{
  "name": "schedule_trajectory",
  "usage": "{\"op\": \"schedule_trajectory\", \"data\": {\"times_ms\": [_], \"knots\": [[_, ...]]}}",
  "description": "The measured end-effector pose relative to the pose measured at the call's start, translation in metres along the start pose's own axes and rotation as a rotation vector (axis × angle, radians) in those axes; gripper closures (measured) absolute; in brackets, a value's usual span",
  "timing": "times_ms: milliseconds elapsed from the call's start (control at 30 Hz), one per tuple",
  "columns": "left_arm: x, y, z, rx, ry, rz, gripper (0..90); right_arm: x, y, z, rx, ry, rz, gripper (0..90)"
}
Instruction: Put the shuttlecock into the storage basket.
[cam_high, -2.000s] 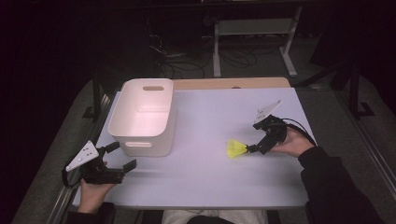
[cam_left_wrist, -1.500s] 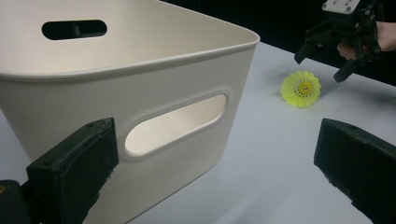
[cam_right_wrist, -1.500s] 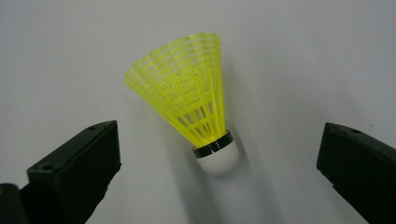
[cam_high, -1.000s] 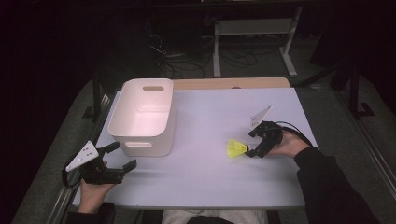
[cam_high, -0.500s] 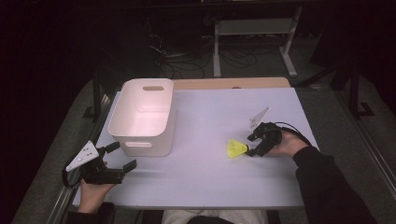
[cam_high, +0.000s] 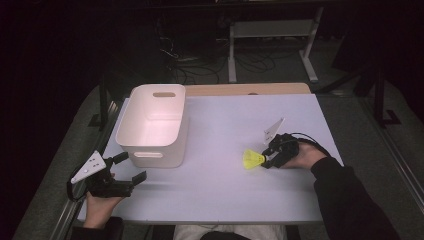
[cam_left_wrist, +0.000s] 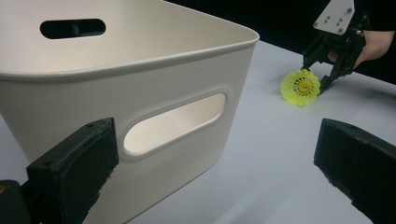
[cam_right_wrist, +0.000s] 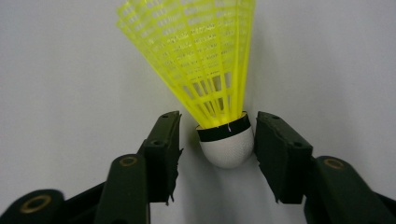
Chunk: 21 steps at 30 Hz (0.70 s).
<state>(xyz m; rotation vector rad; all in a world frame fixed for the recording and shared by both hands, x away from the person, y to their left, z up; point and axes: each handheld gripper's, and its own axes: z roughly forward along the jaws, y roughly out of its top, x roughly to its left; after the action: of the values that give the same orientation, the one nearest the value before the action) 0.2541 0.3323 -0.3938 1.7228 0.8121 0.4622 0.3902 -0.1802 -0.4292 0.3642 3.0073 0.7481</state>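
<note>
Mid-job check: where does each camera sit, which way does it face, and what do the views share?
High view: above the person's side, facing forward and down on the table; both forearms enter below.
Left gripper view: on the left gripper, facing the white bin.
Right gripper view: on the right gripper, jaws flanking the shuttlecock.
All share the shuttlecock.

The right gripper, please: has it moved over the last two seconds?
Yes. The right gripper has come down and slightly toward the person, away from the white bin, to straddle the yellow shuttlecock on the table.

room dark | cables (cam_high: 192, 67) on floor | grey stand (cam_high: 272, 37) behind table (cam_high: 220, 185)
</note>
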Motion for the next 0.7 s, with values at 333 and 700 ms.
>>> {"op": "schedule_trajectory", "data": {"times_ms": [333,700], "knots": [[-0.0002,-0.0001,0.0006,0.004,-0.001,-0.001,0.0,-0.0006,0.0,0.0002,0.004,-0.004,0.002,58.6],[0.0,-0.0001,0.0003,0.003,-0.001,0.0,0.0,0.0006,0.0005,-0.0009,-0.004,-0.005,-0.008,61.7]]}}
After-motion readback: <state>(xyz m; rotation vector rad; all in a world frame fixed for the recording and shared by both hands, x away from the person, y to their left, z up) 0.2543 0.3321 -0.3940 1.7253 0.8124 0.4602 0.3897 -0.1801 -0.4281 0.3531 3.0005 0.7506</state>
